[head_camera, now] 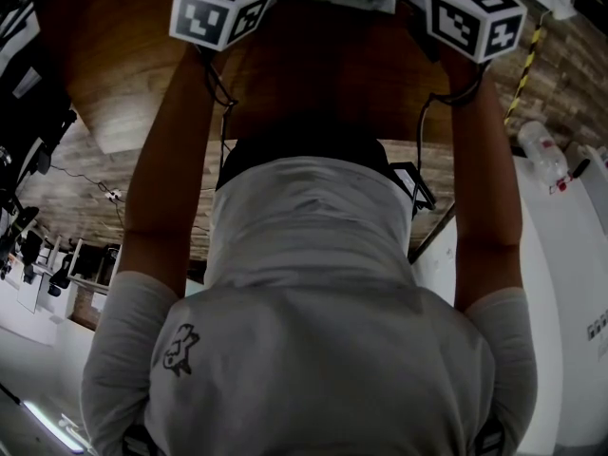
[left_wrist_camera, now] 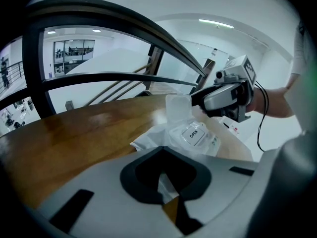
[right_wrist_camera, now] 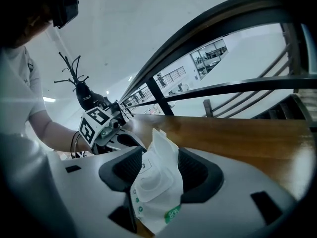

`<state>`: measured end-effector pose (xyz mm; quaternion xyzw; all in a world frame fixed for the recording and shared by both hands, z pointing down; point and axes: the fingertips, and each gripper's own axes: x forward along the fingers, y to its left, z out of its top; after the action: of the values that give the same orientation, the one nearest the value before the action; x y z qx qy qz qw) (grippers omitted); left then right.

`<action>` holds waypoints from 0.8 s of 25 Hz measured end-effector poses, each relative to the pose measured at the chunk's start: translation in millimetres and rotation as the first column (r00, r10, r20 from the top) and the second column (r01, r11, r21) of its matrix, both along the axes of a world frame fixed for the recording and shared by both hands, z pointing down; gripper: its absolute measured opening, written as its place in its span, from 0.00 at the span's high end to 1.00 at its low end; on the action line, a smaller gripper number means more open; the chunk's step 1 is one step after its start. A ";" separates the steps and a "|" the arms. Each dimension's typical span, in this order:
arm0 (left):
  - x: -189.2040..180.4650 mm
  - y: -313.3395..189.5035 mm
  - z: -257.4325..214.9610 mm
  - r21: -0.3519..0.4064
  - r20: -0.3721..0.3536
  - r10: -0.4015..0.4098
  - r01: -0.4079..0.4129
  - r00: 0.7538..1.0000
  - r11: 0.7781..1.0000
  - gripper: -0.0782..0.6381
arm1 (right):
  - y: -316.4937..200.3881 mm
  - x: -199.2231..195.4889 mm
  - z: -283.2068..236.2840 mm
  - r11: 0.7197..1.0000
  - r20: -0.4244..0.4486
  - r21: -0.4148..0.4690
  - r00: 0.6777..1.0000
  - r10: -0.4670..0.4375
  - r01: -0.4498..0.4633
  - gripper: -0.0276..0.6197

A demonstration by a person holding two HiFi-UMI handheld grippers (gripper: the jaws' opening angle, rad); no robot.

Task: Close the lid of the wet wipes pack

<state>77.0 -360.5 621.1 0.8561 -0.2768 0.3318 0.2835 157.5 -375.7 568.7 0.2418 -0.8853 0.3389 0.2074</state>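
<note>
The white wet wipes pack (left_wrist_camera: 193, 135) lies just above the brown wooden table (left_wrist_camera: 74, 138). Its flat lid panel reads OPEN, and a clear flap (left_wrist_camera: 178, 108) stands upright at the pack's far end. My left gripper (left_wrist_camera: 168, 182) is shut on the pack's near edge, with a white corner showing between the jaws. My right gripper (left_wrist_camera: 223, 95) reaches in from the far side. In the right gripper view the pack (right_wrist_camera: 156, 180) fills the space between the right gripper (right_wrist_camera: 156, 185) jaws, which are shut on it. The left gripper (right_wrist_camera: 99, 125) shows beyond. The pack is hidden in the head view.
In the head view the person's white shirt (head_camera: 313, 331) fills the frame, and both marker cubes (head_camera: 218, 6) (head_camera: 473, 15) sit at the top over the table (head_camera: 323, 74). A dark curved railing (left_wrist_camera: 114, 38) runs behind the table. A plastic bottle (head_camera: 541, 150) stands at the right.
</note>
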 end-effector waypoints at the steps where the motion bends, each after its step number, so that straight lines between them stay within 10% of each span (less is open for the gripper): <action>1: -0.2 -0.1 1.2 -0.001 -0.003 -0.004 0.004 1.000 1.000 0.87 | 0.9 -0.7 -1.0 1.000 0.000 0.002 1.000 -0.001 0.001 0.62; 20: -0.4 -1.1 1.8 0.005 0.002 -0.003 0.003 1.000 1.000 0.87 | 27.3 -1.1 -14.1 1.000 0.007 0.010 1.000 0.018 -0.018 0.62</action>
<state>76.6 -361.6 622.9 0.8561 -0.2791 0.3314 0.2816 156.4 -348.4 554.7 0.2495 -0.8856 0.3369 0.2000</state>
